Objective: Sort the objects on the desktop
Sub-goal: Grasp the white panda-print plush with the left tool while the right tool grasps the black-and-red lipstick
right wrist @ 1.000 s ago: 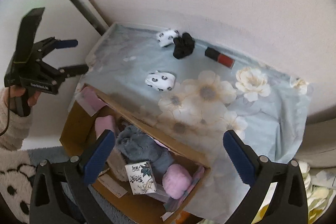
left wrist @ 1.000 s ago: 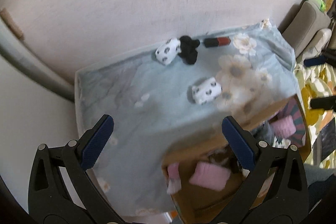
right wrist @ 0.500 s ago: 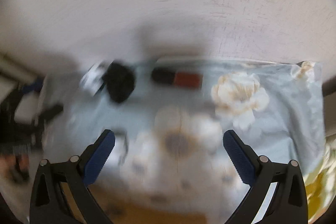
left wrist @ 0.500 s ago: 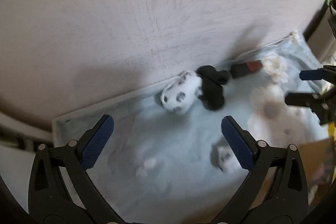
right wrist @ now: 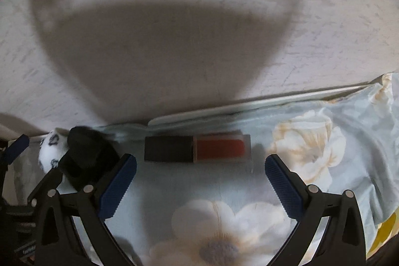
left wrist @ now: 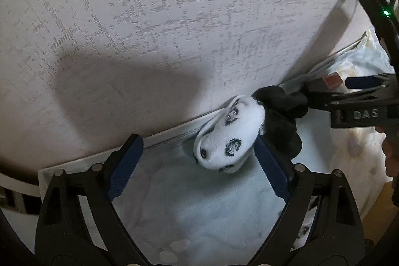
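Note:
A white sock roll with black spots [left wrist: 228, 138] lies by the wall on the pale floral cloth [left wrist: 199, 211]. My left gripper [left wrist: 199, 166] is open, its right finger close beside the roll. A black sock bundle [left wrist: 281, 116] touches the roll on its right; it also shows in the right wrist view [right wrist: 87, 156]. A black and red rectangular case [right wrist: 197, 148] lies just ahead of my open right gripper [right wrist: 200, 181], between the fingertips' line and the wall. The right gripper also appears in the left wrist view [left wrist: 359, 96].
The textured wall [left wrist: 174, 16] stands directly behind the objects. The cloth-covered table [right wrist: 336, 121] extends to the right. A second spotted roll [left wrist: 303, 231] peeks out at the lower right behind the left gripper's finger.
Both grippers moved forward and down toward the wall. The spotted roll now sits near the left fingers, and the black and red case sits before the right fingers. The box left view.

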Demonstrator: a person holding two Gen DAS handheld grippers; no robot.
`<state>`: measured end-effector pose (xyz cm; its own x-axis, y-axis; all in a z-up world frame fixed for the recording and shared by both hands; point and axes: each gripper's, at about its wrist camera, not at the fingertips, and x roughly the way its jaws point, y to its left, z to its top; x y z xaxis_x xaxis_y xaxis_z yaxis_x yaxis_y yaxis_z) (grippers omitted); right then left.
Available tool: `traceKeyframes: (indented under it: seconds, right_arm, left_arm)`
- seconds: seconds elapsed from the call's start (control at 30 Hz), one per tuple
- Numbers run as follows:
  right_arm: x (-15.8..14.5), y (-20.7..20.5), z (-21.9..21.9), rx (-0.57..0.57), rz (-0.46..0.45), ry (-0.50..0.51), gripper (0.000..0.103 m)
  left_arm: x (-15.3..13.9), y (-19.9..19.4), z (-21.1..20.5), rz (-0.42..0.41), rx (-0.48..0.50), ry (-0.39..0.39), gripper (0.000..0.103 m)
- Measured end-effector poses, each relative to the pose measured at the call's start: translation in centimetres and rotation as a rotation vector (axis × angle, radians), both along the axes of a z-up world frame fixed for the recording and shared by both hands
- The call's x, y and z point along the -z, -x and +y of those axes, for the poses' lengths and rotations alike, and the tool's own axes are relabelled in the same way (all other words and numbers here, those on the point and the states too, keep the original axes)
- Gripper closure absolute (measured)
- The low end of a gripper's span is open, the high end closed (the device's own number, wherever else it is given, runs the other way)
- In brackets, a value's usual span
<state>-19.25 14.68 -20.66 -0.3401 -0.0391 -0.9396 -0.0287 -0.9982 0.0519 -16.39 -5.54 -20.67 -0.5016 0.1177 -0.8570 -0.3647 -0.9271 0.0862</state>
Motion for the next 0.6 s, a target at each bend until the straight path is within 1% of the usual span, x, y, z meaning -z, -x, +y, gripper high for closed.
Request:
traceKeyframes:
  seconds: [0.03, 0.07, 0.13, 0.2, 0.23, 0.27, 0.3, 0.33, 0.43, 0.6]
  right_arm:
    - [0.1, 0.1, -0.1, -0.001, 0.005, -0.005, 0.003]
    - [0.2, 0.2, -0.2, -0.004, 0.004, -0.005, 0.013]
    - [0.2, 0.2, -0.4, -0.017, 0.014, -0.015, 0.023]
    - [0.2, 0.2, -0.6, -0.030, 0.015, -0.023, 0.023]
    - [0.1, 0.1, -0.6, -0.030, 0.016, -0.020, 0.023]
    - [0.1, 0.0, -0.6, -0.030, 0.015, -0.016, 0.023]
    - [0.1, 0.0, -0.6, -0.030, 0.015, -0.013, 0.023]
    - [0.0, -0.1, -0.5, -0.031, 0.015, -0.009, 0.023]
    - [-0.1, -0.2, -0.5, -0.037, 0.013, 0.000, 0.023]
    - [-0.9, -0.7, -0.5, -0.044, 0.022, 0.024, 0.023]
  left_arm:
    - [0.0, -0.1, 0.1, 0.010, 0.011, 0.005, 0.013]
    - [0.1, -0.1, 0.2, 0.020, 0.023, 0.012, 0.014]
    - [-0.1, -0.1, 0.3, 0.030, 0.041, 0.015, 0.021]
    - [-0.4, -0.3, 0.5, 0.036, 0.065, 0.004, 0.035]
    - [-0.5, -0.5, 0.7, 0.038, 0.077, 0.003, 0.039]
    - [-0.6, -0.7, 1.0, 0.041, 0.092, 0.001, 0.050]
    - [-0.5, -0.9, 1.2, 0.033, 0.111, -0.004, 0.066]
    - [-0.1, -1.0, 1.5, 0.002, 0.129, -0.015, 0.068]
    - [0.1, -1.2, 1.8, 0.016, 0.136, -0.001, 0.070]
    - [-0.3, -0.8, 0.5, -0.010, 0.125, -0.057, 0.076]
